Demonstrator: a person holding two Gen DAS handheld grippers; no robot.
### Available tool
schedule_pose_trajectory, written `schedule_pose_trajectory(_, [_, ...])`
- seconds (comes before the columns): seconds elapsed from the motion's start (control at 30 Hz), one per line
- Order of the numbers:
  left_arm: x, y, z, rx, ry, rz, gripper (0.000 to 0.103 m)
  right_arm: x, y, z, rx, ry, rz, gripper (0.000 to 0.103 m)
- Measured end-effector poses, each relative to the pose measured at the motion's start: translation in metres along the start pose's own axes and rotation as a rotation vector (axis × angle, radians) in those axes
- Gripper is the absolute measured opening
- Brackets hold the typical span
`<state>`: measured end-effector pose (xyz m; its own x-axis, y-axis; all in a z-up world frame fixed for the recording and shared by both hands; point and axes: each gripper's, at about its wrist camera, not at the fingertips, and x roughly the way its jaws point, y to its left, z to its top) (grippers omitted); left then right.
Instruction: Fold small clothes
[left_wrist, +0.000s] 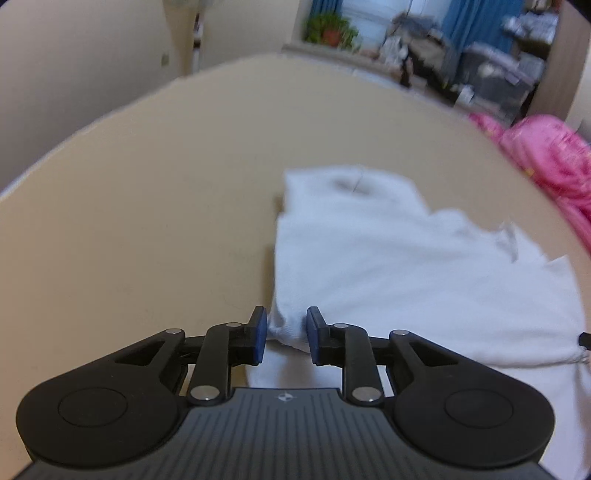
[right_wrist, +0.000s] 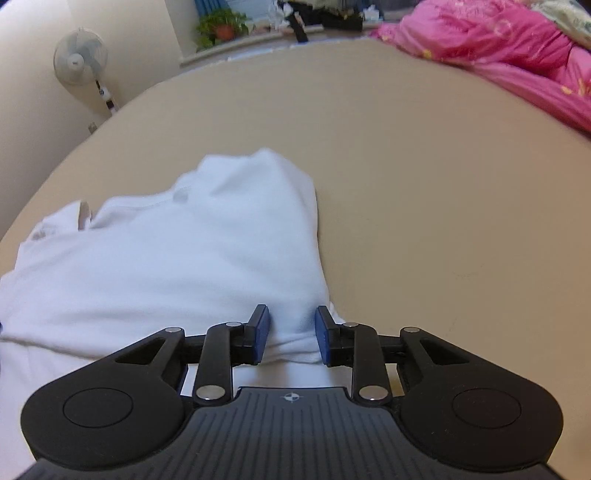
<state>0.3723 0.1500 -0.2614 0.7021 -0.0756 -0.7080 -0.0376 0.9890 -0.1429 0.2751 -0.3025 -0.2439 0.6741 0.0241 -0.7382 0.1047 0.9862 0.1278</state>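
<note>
A small white garment (left_wrist: 388, 266) lies partly folded on a tan bed surface (left_wrist: 147, 221), with its left edge doubled over. My left gripper (left_wrist: 286, 334) stands open at the garment's near left corner. A bunch of white cloth lies between its blue pads (left_wrist: 260, 332). In the right wrist view the same white garment (right_wrist: 184, 258) spreads to the left, with its right edge folded in. My right gripper (right_wrist: 291, 334) is open over the near right corner. White cloth fills the gap between its pads (right_wrist: 325, 336) without being squeezed.
A pink quilt (right_wrist: 498, 48) is heaped at the far right of the tan surface (right_wrist: 443, 221), also seen as the pink quilt (left_wrist: 546, 155). A standing fan (right_wrist: 79, 57) and a potted plant (right_wrist: 221, 26) are beyond the far edge. Clutter lines the back wall.
</note>
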Motion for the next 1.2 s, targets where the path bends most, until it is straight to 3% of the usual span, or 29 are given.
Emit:
schedule_pose_trajectory(0.07, [-0.011, -0.001, -0.001, 0.018, -0.034, -0.022, 0.027, -0.002, -0.001, -0.002, -0.027, -0.007, -0.025, 0.03])
schedule_pose_trajectory(0.17, [-0.002, -0.007, -0.003, 0.128, 0.085, 0.031, 0.027, -0.002, -0.013, -0.006, 0.037, 0.025, -0.059, 0.041])
schedule_pose_trajectory(0.2, [-0.009, -0.007, -0.002, 0.129, 0.075, 0.029, 0.027, -0.011, -0.014, -0.004, 0.074, 0.02, -0.068, 0.041])
schedule_pose_trajectory(0.27, [-0.044, -0.005, 0.0, 0.132, -0.03, -0.013, 0.029, -0.039, -0.01, -0.003, 0.093, -0.037, -0.052, 0.041])
schedule_pose_trajectory(0.37, [-0.09, -0.003, -0.011, 0.164, -0.121, -0.034, 0.035, -0.094, 0.002, -0.004, 0.051, -0.144, -0.026, 0.041])
schedule_pose_trajectory(0.53, [-0.151, -0.003, -0.052, 0.214, -0.195, -0.069, 0.05, -0.18, 0.011, -0.022, 0.054, -0.306, 0.003, 0.05])
schedule_pose_trajectory(0.63, [-0.176, -0.002, -0.073, 0.232, -0.218, -0.083, 0.051, -0.217, 0.013, -0.055, 0.022, -0.358, -0.009, 0.052])
schedule_pose_trajectory(0.8, [-0.212, 0.01, -0.116, 0.241, -0.195, -0.103, 0.06, -0.238, 0.023, -0.116, -0.026, -0.299, -0.058, 0.057])
schedule_pose_trajectory(0.97, [-0.213, 0.009, -0.136, 0.267, -0.116, -0.086, 0.06, -0.24, 0.027, -0.156, 0.018, -0.22, -0.076, 0.058])
schedule_pose_trajectory(1.1, [-0.209, 0.02, -0.146, 0.227, -0.05, -0.105, 0.06, -0.231, 0.02, -0.179, 0.056, -0.142, -0.091, 0.058])
schedule_pose_trajectory(1.2, [-0.198, 0.03, -0.151, 0.193, 0.047, -0.091, 0.052, -0.217, 0.003, -0.19, 0.147, -0.083, -0.086, 0.058])
